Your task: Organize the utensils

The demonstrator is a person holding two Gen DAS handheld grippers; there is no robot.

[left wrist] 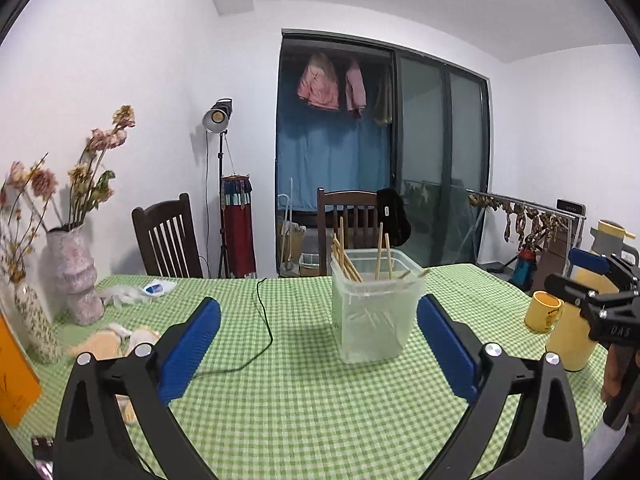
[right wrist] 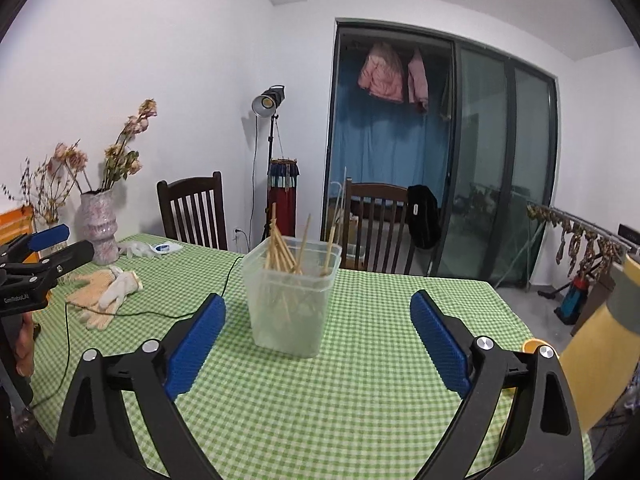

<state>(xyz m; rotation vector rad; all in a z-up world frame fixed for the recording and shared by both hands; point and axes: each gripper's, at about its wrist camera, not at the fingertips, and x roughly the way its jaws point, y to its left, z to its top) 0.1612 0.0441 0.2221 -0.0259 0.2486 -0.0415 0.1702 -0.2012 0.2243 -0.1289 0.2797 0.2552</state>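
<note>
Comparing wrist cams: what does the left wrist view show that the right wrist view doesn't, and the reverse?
Only the left wrist view: the whole yellow mug, a second patterned vase at far left, and the right gripper at the edge.

Only the right wrist view: the work gloves seen whole, and the left gripper at the left edge.

Both: the clear container of chopsticks on the checked tablecloth, the pink vase, and open, empty jaws.
</note>
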